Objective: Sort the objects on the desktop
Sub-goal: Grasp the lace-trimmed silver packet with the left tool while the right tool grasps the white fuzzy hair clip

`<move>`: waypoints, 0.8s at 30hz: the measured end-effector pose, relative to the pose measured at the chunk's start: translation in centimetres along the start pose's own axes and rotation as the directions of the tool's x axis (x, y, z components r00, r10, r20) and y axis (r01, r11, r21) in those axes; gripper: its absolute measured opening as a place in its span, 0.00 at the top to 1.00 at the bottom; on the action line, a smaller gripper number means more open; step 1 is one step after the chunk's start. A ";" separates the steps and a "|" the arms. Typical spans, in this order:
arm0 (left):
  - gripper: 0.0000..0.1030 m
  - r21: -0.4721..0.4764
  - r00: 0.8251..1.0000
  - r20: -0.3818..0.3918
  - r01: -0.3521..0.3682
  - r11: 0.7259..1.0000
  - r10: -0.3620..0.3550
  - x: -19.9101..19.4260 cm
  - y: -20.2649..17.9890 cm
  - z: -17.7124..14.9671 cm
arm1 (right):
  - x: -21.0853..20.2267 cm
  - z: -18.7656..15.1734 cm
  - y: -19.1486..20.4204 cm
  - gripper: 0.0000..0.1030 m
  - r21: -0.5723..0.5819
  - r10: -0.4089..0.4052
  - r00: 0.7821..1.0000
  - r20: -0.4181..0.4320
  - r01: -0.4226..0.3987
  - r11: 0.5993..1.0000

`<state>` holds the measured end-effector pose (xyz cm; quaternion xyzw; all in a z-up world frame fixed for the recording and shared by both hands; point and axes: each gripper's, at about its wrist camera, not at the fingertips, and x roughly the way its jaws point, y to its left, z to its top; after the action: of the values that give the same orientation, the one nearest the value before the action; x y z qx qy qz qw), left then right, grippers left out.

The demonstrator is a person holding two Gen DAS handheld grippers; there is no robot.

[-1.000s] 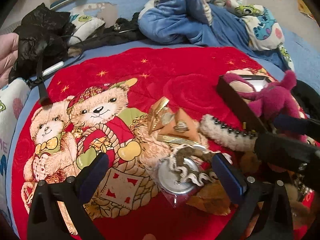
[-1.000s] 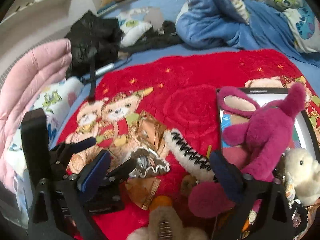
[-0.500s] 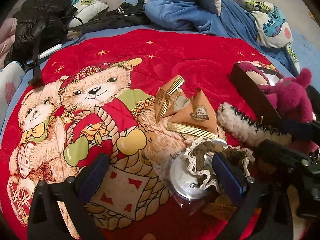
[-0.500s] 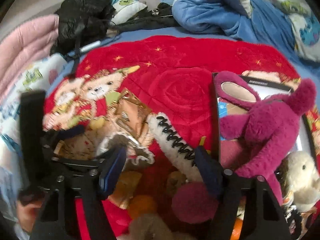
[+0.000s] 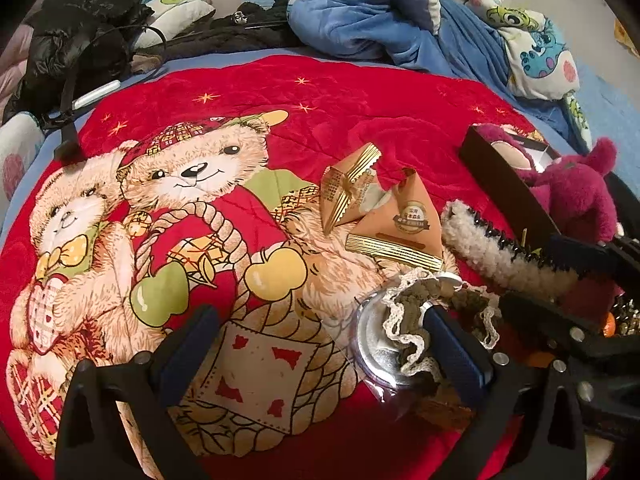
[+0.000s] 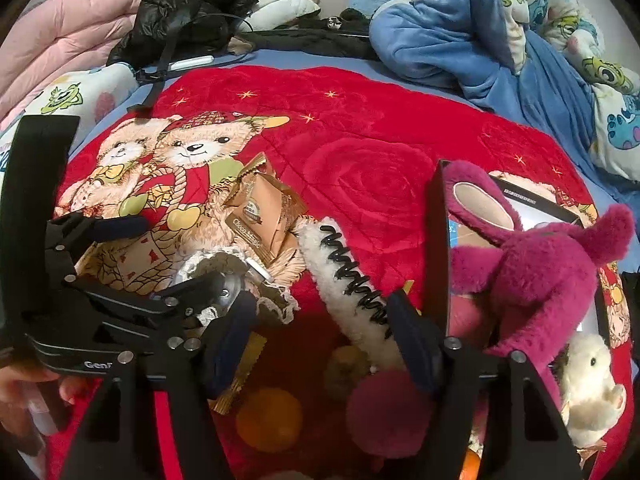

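Lower frame: my left tool gapes wide over the red blanket, lace scrunchie touching its right finger; my right tool spread, empty.

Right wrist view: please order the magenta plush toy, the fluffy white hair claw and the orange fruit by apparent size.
1. magenta plush toy
2. fluffy white hair claw
3. orange fruit, partly hidden and nearer the camera, so this rank is unsure.

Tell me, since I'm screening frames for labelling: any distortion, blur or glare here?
Left wrist view: fisheye bends the red blanket, corners black, silver disc slightly shiny, focus sharp. Right wrist view: same bending, sharp too.
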<state>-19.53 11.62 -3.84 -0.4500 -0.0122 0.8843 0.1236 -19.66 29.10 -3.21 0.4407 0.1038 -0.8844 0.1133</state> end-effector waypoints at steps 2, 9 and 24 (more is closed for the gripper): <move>0.14 0.004 1.000 0.010 0.028 1.000 -0.028 -0.3 0.0 0.0 | 0.2 -0.1 0.1 0.45 -0.016 -0.033 0.999 -0.005 0.033 0.999; 0.80 -0.048 0.994 0.040 0.107 0.993 -0.105 -1.0 0.8 -0.1 | 0.8 -0.3 1.0 0.73 -0.105 -0.201 0.980 -0.004 0.199 0.974; 0.91 -0.126 0.990 0.121 0.091 0.988 -0.076 -2.0 3.0 0.1 | 0.1 0.3 -0.5 0.98 0.013 -0.124 0.992 0.038 0.124 0.992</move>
<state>-19.11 8.25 -2.56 -0.4042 -0.0965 0.9003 0.1298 -20.08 29.52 -3.09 0.4167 0.1239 -0.8987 0.0578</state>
